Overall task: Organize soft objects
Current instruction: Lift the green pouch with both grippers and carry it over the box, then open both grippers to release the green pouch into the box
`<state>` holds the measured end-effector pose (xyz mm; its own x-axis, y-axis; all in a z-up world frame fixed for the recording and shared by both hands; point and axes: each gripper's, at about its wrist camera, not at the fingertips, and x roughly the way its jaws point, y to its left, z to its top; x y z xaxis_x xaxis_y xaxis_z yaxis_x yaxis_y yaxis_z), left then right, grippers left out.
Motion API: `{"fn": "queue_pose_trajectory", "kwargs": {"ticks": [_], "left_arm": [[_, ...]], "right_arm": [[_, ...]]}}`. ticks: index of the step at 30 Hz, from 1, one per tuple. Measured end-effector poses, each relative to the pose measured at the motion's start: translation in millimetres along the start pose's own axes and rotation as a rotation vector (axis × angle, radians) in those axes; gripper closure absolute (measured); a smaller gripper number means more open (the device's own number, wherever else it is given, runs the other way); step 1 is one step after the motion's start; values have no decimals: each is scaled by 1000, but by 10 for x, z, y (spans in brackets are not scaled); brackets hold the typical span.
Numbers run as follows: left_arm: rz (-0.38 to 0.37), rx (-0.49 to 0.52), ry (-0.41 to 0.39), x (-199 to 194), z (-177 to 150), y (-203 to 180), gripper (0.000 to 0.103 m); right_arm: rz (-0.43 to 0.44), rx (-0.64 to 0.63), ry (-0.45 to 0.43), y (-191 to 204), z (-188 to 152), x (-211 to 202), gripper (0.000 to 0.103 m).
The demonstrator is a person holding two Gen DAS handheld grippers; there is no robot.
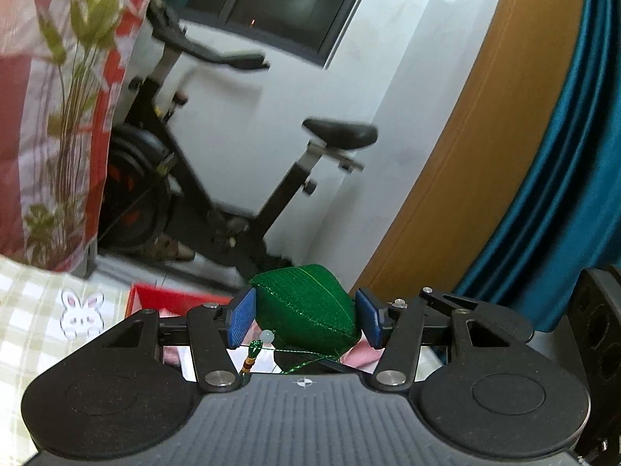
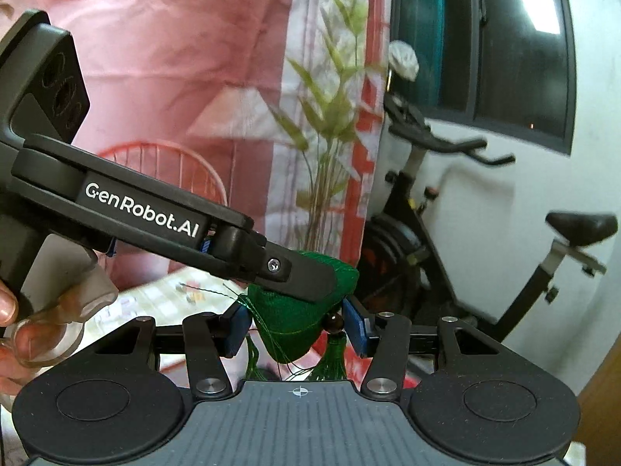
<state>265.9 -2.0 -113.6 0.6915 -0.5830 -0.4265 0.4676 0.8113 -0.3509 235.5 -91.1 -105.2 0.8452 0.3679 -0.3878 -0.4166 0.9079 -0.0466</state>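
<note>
In the left wrist view a green woven sachet [image 1: 306, 303] sits between the blue pads of my left gripper [image 1: 305, 318], which is shut on it. A pale bead [image 1: 268, 336] and green thread hang below it. In the right wrist view my right gripper [image 2: 297, 328] is shut on a green sachet [image 2: 287, 330] with a dark bead [image 2: 334, 322] and green tassels [image 2: 330, 365]. One finger [image 2: 302, 272] of the left gripper lies across the top of that green fabric. I cannot tell whether both grippers hold the same sachet. A gloved hand [image 2: 23, 322] holds the left gripper's handle.
A red box [image 1: 170, 301] and pink cloth [image 1: 361, 353] lie under the left gripper, on a checked cloth with a rabbit print [image 1: 81, 312]. A black exercise bike [image 1: 217, 178] stands ahead by the white wall. A floral pink-and-red curtain [image 2: 186, 77] hangs left; a teal curtain [image 1: 562, 155] hangs right.
</note>
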Motion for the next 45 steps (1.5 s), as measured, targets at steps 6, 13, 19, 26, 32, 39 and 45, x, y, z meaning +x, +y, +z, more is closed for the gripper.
{"fn": "queue_pose_trajectory", "kwargs": {"ticks": [6,13,19,26,32,39,45], "left_arm": [[28,3,89,320,-154,140,45],[51,-2,165,622,-268,221,45],[66,18,201,756,-322,241,43],[124,69,182,661,-315,215,33],[195,99,160,516,-294,256,26],[231,131,121,203,-273,217,19],[266,166,82,-140,-333,143,16]], "right_arm": [[-1,48,74,-79,-351,285,56],[-19,119,155,-188,-617,485,55],[-63,165,243,-247,-725,573,52],[-161,171,350,-232,-785,652,40],[-234,209,371,-300,-820,570,23],[-249,263,319,-333,-798,269,4],[-264,281,252,-243,-788,-54,1]]}}
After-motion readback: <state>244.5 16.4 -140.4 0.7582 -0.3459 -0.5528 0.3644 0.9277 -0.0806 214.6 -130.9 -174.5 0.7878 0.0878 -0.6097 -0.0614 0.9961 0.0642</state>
